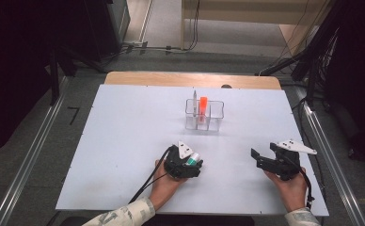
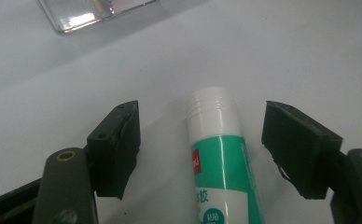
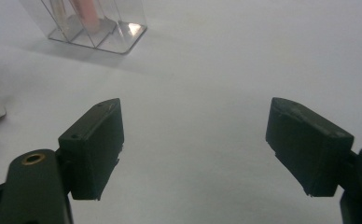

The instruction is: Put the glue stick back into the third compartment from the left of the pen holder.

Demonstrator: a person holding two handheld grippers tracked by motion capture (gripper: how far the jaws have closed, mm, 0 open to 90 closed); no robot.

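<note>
A green and white glue stick [image 2: 216, 154] lies flat on the white table [image 1: 124, 141], white cap pointing away, between the jaws of my left gripper [image 2: 202, 114]. Bare table shows on both sides of the tube, so the pads do not touch it and the gripper is open. From above, the left gripper [image 1: 194, 161] sits at the table's front middle with the glue stick [image 1: 193, 158] at its tip. At the front right, my right gripper [image 1: 263, 150] stands open, and nothing lies between its jaws in the right gripper view [image 3: 193, 107].
A clear plastic organizer [image 1: 204, 115] stands at the table's back middle, holding an orange item [image 1: 203, 104] and a grey pen [image 1: 194, 100]. Its corner shows ahead of the left gripper [image 2: 90, 11] and to the upper left of the right one [image 3: 100, 28].
</note>
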